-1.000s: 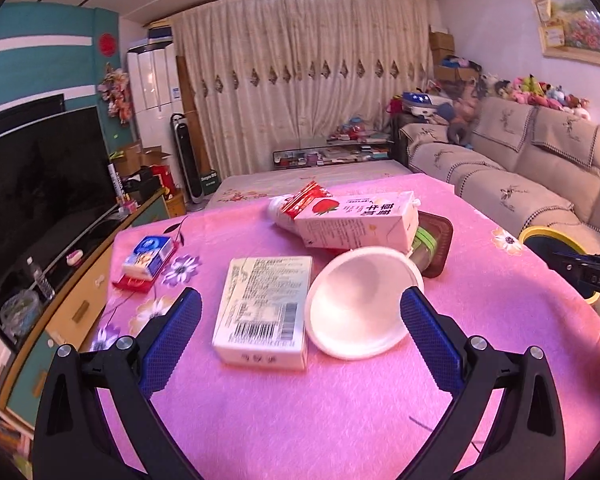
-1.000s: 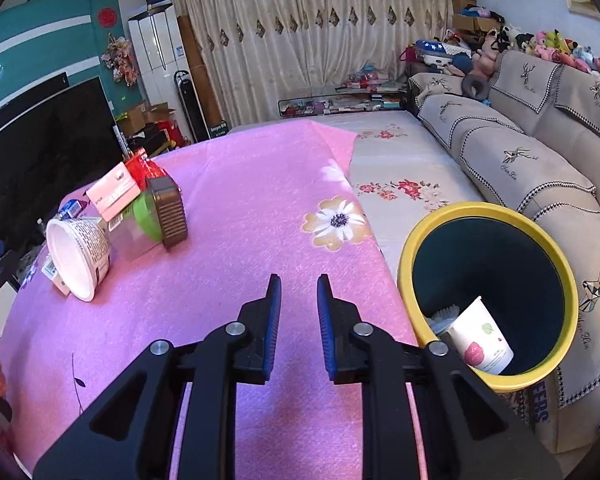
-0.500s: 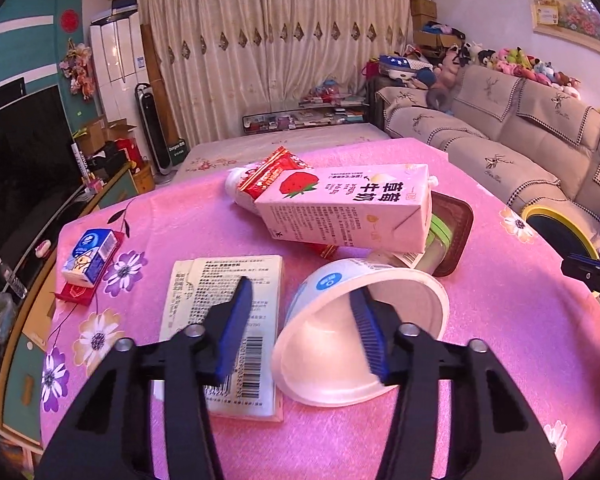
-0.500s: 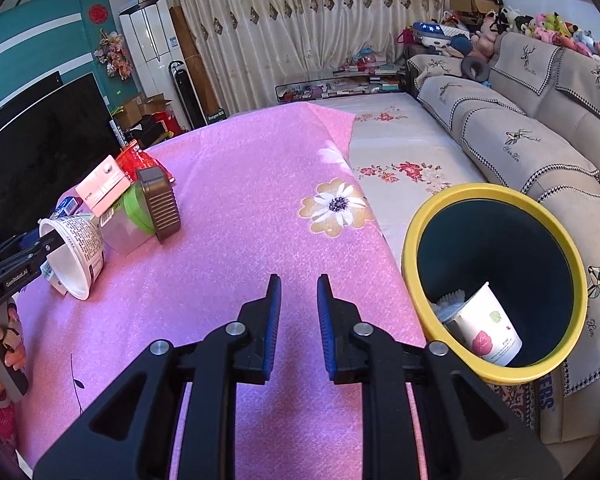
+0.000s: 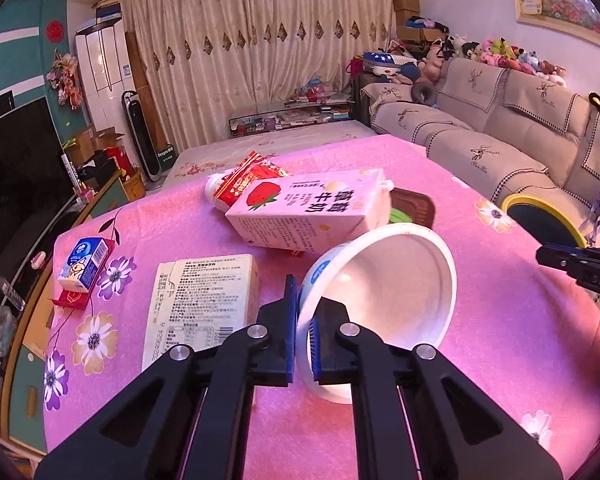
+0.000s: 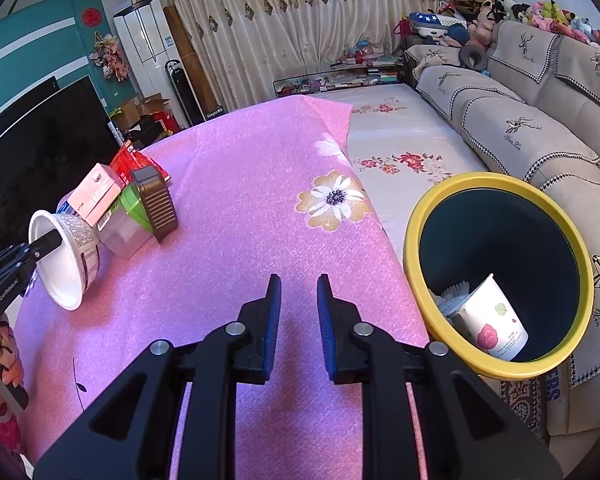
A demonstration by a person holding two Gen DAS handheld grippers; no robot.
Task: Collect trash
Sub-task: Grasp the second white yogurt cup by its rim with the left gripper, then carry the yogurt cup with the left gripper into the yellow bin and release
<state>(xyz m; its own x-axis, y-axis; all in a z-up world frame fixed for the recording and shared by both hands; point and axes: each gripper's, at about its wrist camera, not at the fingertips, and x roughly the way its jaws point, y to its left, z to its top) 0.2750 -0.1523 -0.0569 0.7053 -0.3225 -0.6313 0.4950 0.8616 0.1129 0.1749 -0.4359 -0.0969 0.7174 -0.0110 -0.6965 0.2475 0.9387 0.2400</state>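
A: Left gripper (image 5: 303, 320) clamped on the rim of the white cup (image 5: 384, 304), one pad outside the wall, one inside. Jaws just been closing, now pinched tight on that thin wall. Cup lying on its side on the pink cloth (image 5: 500, 340), mouth facing the camera.

B: Same from the right wrist view: cup (image 6: 66, 256) at the left edge of the cloth, black finger hooked in over the rim. Right gripper (image 6: 296, 312) hovering over bare cloth, jaws narrow, nothing between them.

A: Rest of the trash? Strawberry carton (image 5: 312, 216) lying just behind the cup, touching it by the looks. Red wrapper (image 5: 252, 176) on top of a white bottle (image 5: 214, 190) further back. Flat beige box (image 5: 200, 304) just left of the gripper. Small blue box (image 5: 85, 266) well off to the left.

B: Yellow bin (image 6: 496, 276) beside the cloth's right edge, another cup (image 6: 494, 320) already inside, plus some other bits too murky to name.
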